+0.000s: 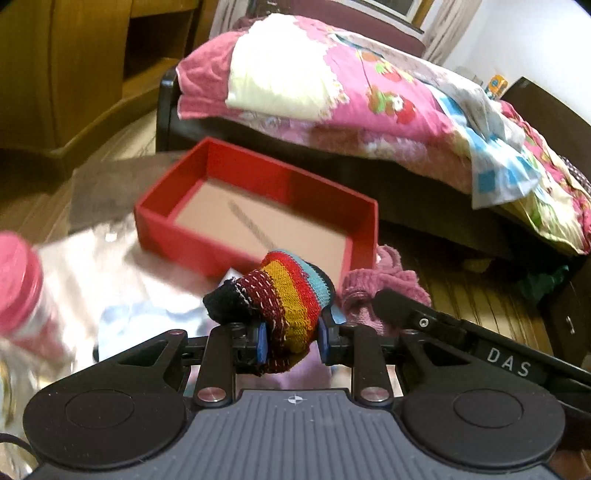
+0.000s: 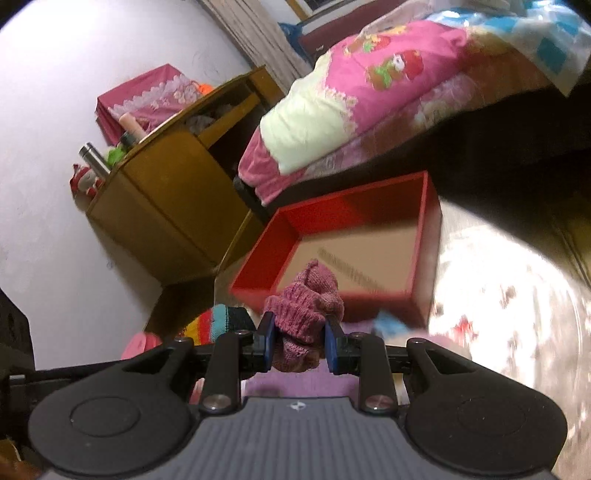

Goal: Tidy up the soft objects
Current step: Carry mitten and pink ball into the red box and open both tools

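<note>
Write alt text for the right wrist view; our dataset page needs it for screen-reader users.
The right gripper is shut on a bunched pink knitted sock, held in front of an empty red rectangular cardboard box on a shiny table. Behind are a bed with a pink floral quilt and a wooden cabinet.

A bed (image 1: 369, 122) with a dark frame fills the back of the room, heaped with a pink flowered quilt (image 2: 388, 74) and a pale yellow pillow (image 1: 277, 81). Beside it stands a brown wooden cabinet (image 2: 159, 199) against a plain white wall (image 2: 74, 74); a steel flask (image 2: 94, 158) and a pink cloth-covered box (image 2: 147, 96) sit on top. The floor (image 1: 122, 136) is wooden boards. Curtains (image 2: 255, 33) hang by the wall. The light is warm and indoor.
</note>
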Demonstrator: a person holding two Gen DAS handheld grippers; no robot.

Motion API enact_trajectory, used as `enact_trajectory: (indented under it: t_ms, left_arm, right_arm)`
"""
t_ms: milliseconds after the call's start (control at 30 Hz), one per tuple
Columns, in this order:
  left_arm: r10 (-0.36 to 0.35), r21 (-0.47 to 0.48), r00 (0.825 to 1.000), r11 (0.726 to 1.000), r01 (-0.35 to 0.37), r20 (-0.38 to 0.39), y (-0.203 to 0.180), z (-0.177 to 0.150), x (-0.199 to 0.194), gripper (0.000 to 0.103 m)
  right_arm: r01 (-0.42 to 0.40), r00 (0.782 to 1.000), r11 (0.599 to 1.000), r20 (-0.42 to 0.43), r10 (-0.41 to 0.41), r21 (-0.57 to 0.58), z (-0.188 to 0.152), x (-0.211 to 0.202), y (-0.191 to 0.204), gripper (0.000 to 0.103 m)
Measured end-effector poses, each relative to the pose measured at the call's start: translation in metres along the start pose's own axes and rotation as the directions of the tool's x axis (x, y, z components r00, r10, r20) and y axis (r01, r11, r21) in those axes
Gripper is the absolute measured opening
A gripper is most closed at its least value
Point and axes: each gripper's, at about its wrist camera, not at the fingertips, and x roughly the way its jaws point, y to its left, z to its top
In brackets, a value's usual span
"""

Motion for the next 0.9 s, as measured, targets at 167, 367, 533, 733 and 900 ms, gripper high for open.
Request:
enact_trajectory:
  t_ms: [167,367,533,733,900]
  left_arm:
    - [0.037,-0.001,0.999,0.999,-0.037,0.010,0.002,0.032,0.030,0.025]
    - [0.057,0.001,0.998,0.998,-0.057,0.017,0.006,0.066,0.074,0.027]
    - [0.062,-0.043,0.998,0.997,-0.062,-0.004,0.019,0.076,0.107,0.059]
    - [0.086,-0.038,0.996,0.996,-0.085,0.014,0.025,0.073,0.100,0.075]
    - [0.078,-0.040,0.997,0.996,-0.078,0.016,0.028,0.061,0.071,0.079]
  right_arm:
    - [0.028,0.999,1.000,0.022,-0.028,-0.005,0.026,0.026,-0.005,0.000]
    - [0.071,0.997,0.997,0.016,-0.071,-0.022,0.055,0.061,-0.014,0.000]
    - [0.108,0.994,0.993,0.002,-0.108,-0.047,0.068,0.094,-0.030,0.005]
    - [0.136,0.991,0.991,0.002,-0.136,0.000,0.074,0.100,-0.048,0.012]
    - [0.126,0.992,0.992,0.008,-0.126,-0.001,0.067,0.083,-0.045,0.013]
